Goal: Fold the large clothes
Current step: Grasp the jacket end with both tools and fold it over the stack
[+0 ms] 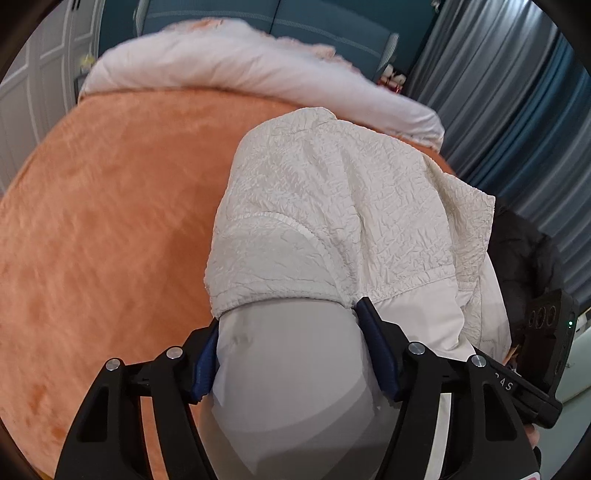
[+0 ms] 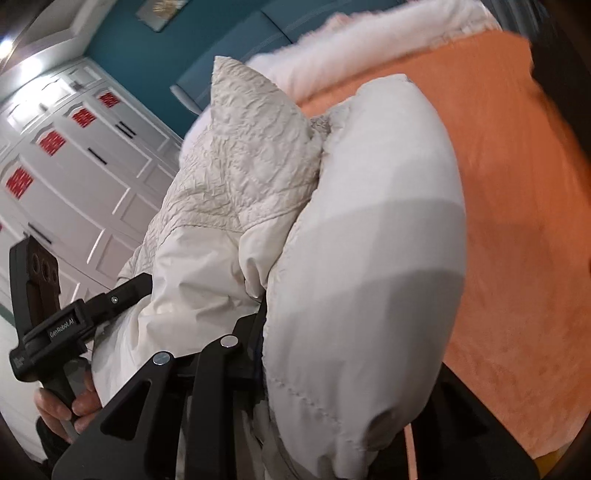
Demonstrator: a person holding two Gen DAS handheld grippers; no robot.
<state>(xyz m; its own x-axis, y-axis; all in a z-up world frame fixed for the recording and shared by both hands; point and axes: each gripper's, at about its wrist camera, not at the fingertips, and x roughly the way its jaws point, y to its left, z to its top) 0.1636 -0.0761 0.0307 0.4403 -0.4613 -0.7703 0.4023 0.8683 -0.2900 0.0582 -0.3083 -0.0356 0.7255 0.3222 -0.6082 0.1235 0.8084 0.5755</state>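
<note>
Orange bedspread (image 1: 103, 206) and rolled white duvet (image 1: 229, 70) surround the tong-gripped jacket (image 1: 332, 192).

Bed cover (image 1: 110, 229): orange, plush, filling the foreground.
Bedding (image 1: 236, 66): pale pink roll along the far edge.
Headboard (image 1: 314, 18): teal, padded.
Wall (image 2: 147, 51): teal, small framed picture.
Curtains (image 1: 517, 110): blue-grey, pleated.
Wardrobe (image 2: 85, 177): white panelled doors, red cut-outs.

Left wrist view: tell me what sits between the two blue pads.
A puffy grey-white sleeve of the white jacket fills the gap between the left tongs' pads.
</note>
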